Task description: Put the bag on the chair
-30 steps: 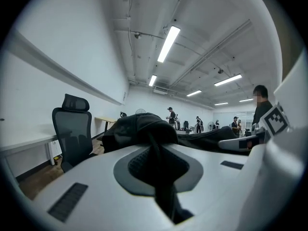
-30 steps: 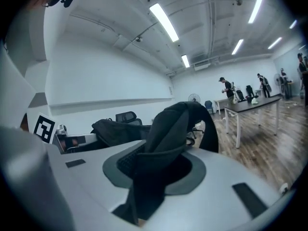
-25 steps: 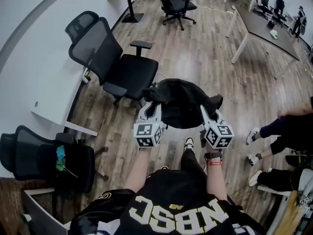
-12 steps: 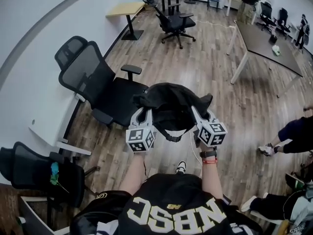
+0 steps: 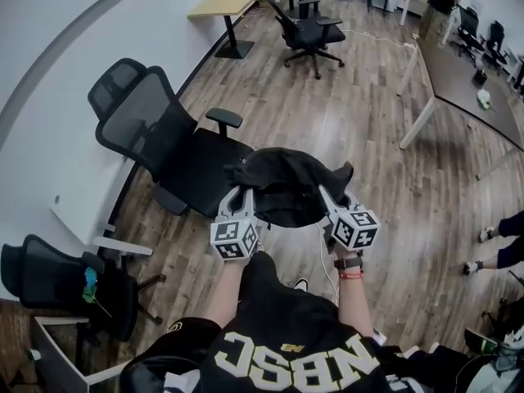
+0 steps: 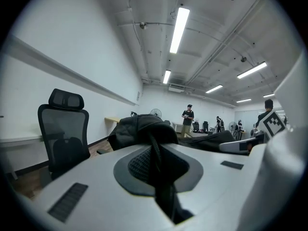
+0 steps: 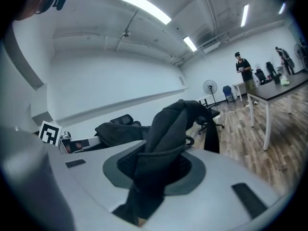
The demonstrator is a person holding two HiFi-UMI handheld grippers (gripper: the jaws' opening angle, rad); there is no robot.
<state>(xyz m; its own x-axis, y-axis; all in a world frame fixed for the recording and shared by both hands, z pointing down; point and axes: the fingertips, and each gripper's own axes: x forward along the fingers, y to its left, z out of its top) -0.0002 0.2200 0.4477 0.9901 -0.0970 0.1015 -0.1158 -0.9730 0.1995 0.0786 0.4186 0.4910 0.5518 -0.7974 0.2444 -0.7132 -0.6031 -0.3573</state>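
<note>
Standing at the near left, a small dark chair [image 5: 57, 273] is sitting beside a white desk [image 5: 82, 195] that is running along the wall. Just right of the desk, a black mesh-backed office chair [image 5: 196, 158] is facing right with nothing lying in the middle of its seat. Far behind it, a wood-topped table [image 5: 223, 5] is standing against the wall.

The left gripper [image 5: 239, 195] is reaching out at the seat's near right corner. In the left gripper view its jaws are pressing together on a thin black strap of the bag [image 5: 286, 182]. The bag is hanging in the air between the two grippers as a slumped heap of black fabric. From the head view its left end is overlapping the seat's near right edge, while most of it is hovering over the wooden floor [image 5: 360, 129]. Whether that end is touching the seat cannot be told. Far beyond the bag, a second black office chair [image 5: 311, 33] is standing alone.

The right gripper [image 5: 327, 195] is holding the bag's right end. In the right gripper view its jaws are clamping a thick fold of the fabric and standing slightly apart around it.

At the far right, a long grey table [image 5: 467, 64] is stretching away. Nearer, at the right edge, a person's shoes [image 5: 487, 234] are showing on the floor.
</note>
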